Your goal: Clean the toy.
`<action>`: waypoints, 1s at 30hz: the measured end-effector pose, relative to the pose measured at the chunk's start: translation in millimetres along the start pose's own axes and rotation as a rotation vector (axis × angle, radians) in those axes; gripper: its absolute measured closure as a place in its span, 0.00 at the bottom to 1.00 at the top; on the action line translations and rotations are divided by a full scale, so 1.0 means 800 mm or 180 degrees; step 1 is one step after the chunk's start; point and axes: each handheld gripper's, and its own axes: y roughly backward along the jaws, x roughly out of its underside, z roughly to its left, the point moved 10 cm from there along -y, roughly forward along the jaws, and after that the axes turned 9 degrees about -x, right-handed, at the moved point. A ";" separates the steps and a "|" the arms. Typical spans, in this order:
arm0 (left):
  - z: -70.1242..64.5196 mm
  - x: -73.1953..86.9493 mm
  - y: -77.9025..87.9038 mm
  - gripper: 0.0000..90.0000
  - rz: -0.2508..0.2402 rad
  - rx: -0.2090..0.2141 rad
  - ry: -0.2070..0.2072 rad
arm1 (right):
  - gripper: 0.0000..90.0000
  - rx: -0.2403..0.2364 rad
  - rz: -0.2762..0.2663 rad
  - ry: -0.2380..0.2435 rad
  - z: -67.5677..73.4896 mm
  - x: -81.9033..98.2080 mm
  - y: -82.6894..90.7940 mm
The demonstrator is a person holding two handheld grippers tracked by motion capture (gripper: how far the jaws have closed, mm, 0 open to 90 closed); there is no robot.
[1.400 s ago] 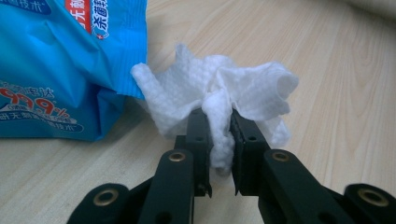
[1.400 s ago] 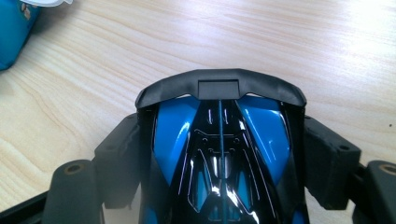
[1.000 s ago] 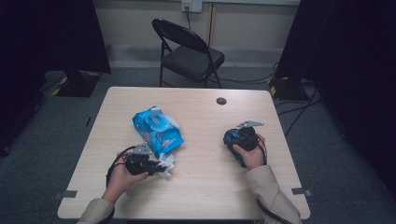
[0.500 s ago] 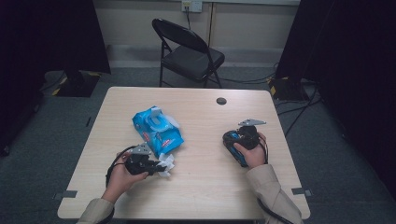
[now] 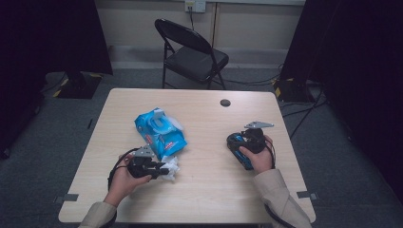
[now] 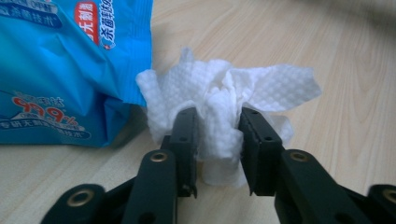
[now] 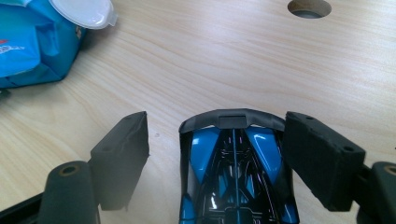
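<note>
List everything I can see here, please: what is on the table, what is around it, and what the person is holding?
wet-wipe pack: one, blue, lid flipped open, left of the table's middle
wipe: one, white, crumpled, just in front of the pack
toy car: one, blue and black, right side of the table
table: one, light wood, with a round hole near its far edge
folding chair: one, black, behind the table
left gripper: black, jaws just opening, wipe between them
right gripper: black, jaws open either side of the toy car, not touching
</note>
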 end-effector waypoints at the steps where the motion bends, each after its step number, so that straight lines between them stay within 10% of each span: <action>1: 0.001 0.000 0.000 0.72 -0.0003 -0.0025 -0.0001 | 0.25 -0.0007 0.0003 0.0007 0.001 -0.001 0.002; 30: 0.007 -0.009 0.038 0.29 -0.0138 -0.0166 0.0119 | 0.20 -0.0158 0.0014 0.0168 0.028 -0.007 0.034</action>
